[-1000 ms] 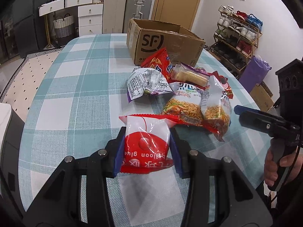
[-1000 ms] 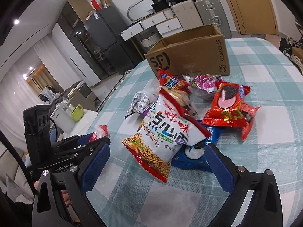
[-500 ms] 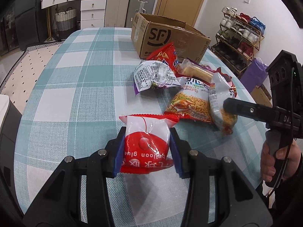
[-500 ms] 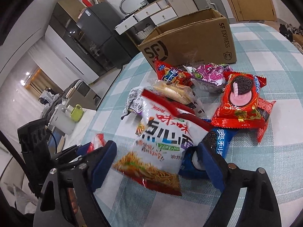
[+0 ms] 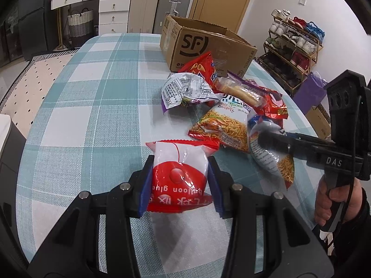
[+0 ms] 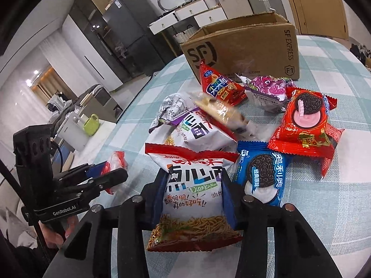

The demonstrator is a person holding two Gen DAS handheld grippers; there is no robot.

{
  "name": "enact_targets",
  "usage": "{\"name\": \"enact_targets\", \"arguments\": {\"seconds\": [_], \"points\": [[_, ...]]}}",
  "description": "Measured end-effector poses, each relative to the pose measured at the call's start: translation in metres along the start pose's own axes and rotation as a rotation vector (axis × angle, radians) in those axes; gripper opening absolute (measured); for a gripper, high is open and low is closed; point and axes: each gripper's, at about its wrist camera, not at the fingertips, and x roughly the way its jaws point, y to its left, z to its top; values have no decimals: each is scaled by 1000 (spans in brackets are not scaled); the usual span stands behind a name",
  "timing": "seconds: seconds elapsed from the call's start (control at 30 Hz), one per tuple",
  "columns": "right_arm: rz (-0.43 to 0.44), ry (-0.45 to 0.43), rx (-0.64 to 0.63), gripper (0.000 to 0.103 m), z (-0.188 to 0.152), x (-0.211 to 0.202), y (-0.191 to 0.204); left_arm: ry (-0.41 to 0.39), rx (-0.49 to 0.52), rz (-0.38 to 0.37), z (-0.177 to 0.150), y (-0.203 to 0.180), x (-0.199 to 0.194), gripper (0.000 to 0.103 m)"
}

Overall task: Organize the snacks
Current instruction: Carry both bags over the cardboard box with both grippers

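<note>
My left gripper (image 5: 179, 170) is shut on a red-and-white snack packet (image 5: 178, 162), held just above the checked tablecloth (image 5: 92, 97). My right gripper (image 6: 194, 185) is closing its jaws on a white noodle snack bag (image 6: 194, 173), and both blue pads press its sides. In the left wrist view that bag (image 5: 271, 162) hangs from the right gripper (image 5: 273, 142) at the right. The snack pile lies beyond: a second noodle bag (image 5: 222, 125), a blue Oreo pack (image 6: 264, 173) and a red Oreo pack (image 6: 306, 125). An open SF cardboard box (image 6: 243, 46) stands behind the pile.
Also in the pile are a silver bag (image 5: 185, 90), a red cone-snack bag (image 6: 220, 88), a purple pack (image 6: 269, 90) and a clear biscuit pack (image 6: 222, 113). A shoe rack (image 5: 294, 46) stands past the table's right edge. A person's hand (image 5: 334, 201) grips the right handle.
The right gripper's wide jaws have come in on the noodle snack bag and now pinch it. The left gripper still holds the red-and-white packet in the same place.
</note>
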Motion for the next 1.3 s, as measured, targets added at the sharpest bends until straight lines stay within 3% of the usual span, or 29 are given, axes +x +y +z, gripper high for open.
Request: {"name": "enact_targets", "arguments": {"seconds": [0.6, 0.83, 1.3], "points": [[57, -120, -27, 42, 6, -65, 10, -49, 53, -22, 28, -23, -28, 40], [73, -181, -64, 42, 35, -95, 13, -89, 83, -6, 69, -38, -42, 40], [86, -276, -165, 42, 129, -133, 25, -179, 216, 52, 178, -96, -57, 40]]}}
